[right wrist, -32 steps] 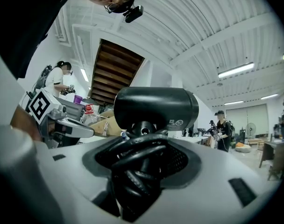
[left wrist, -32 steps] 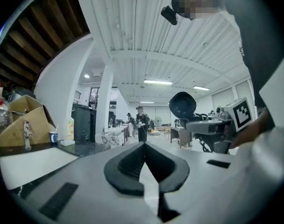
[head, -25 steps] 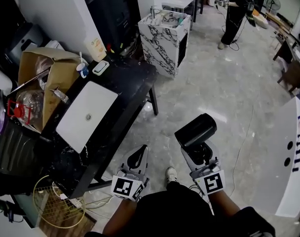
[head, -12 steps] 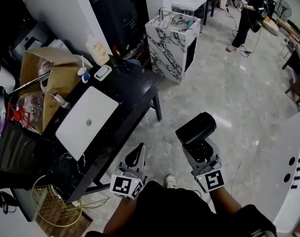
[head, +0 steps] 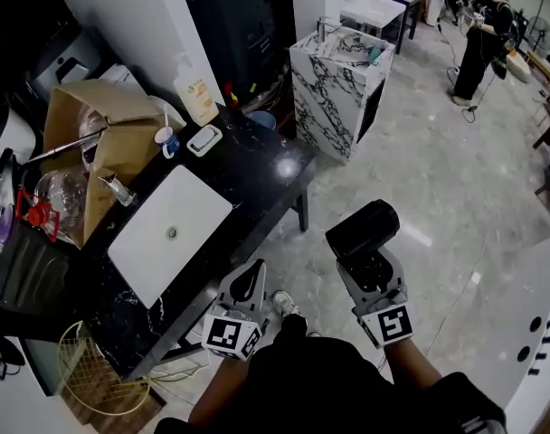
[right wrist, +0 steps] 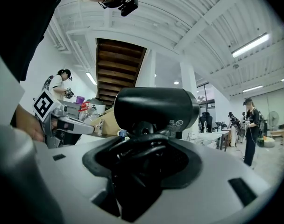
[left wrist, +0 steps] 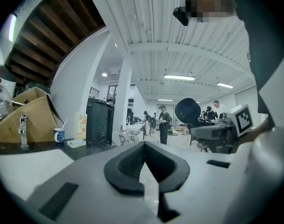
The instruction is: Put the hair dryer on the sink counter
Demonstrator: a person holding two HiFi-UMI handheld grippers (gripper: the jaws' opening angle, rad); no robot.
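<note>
A black hair dryer [head: 361,231] stands up out of my right gripper [head: 369,275], which is shut on its handle and cord; in the right gripper view the dryer's barrel [right wrist: 156,108] lies crosswise above the jaws. My left gripper [head: 249,287] is beside it over the floor, shut and holding nothing, its pads meeting at the tip [left wrist: 144,146]. From the left gripper view the hair dryer [left wrist: 188,111] shows to the right. The marble sink counter [head: 322,80] stands far ahead, with a faucet and small items on top.
A black table [head: 257,174] at my left carries a white laptop [head: 169,232], a cardboard box [head: 112,143], a cup and bottles. A wire basket [head: 94,378] sits below it. A white counter [head: 539,333] edges the right. A person [head: 483,25] stands at the back right.
The table and the marble counter have slid right and nearer in the head view as I move forward. Both grippers keep their pose; the dryer stays held.
</note>
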